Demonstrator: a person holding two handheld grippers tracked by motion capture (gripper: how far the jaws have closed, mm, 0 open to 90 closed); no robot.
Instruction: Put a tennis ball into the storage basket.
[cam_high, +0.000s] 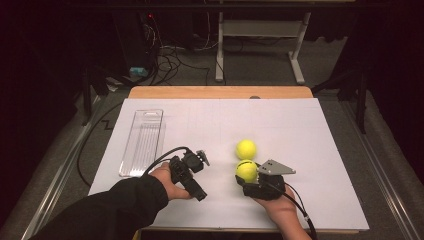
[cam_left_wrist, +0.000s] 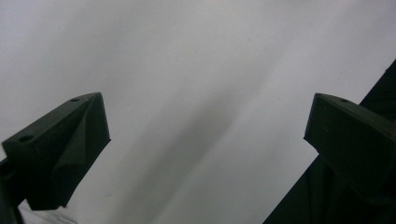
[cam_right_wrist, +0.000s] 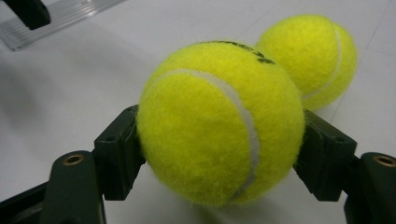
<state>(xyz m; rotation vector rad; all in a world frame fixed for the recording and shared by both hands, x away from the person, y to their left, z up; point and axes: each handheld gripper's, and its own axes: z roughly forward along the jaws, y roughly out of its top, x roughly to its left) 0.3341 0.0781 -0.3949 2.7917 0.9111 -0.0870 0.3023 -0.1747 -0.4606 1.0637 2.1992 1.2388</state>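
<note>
Two yellow tennis balls lie touching on the white sheet (cam_high: 280, 120). My right gripper (cam_high: 248, 178) (cam_right_wrist: 219, 156) is shut on the near ball (cam_high: 246, 170) (cam_right_wrist: 219, 121), one jaw pressed against each side of it. The far ball (cam_high: 246, 149) (cam_right_wrist: 310, 58) rests free just behind. My left gripper (cam_high: 193, 181) (cam_left_wrist: 205, 140) is held to the left of the balls, open, with its jaws wide apart over bare white sheet and nothing between them.
A clear plastic tray (cam_high: 142, 142) (cam_right_wrist: 56, 18) lies lengthwise at the left of the sheet. Bare wood of the table (cam_high: 220, 92) shows along the far edge. Cables and table legs stand on the dark floor beyond.
</note>
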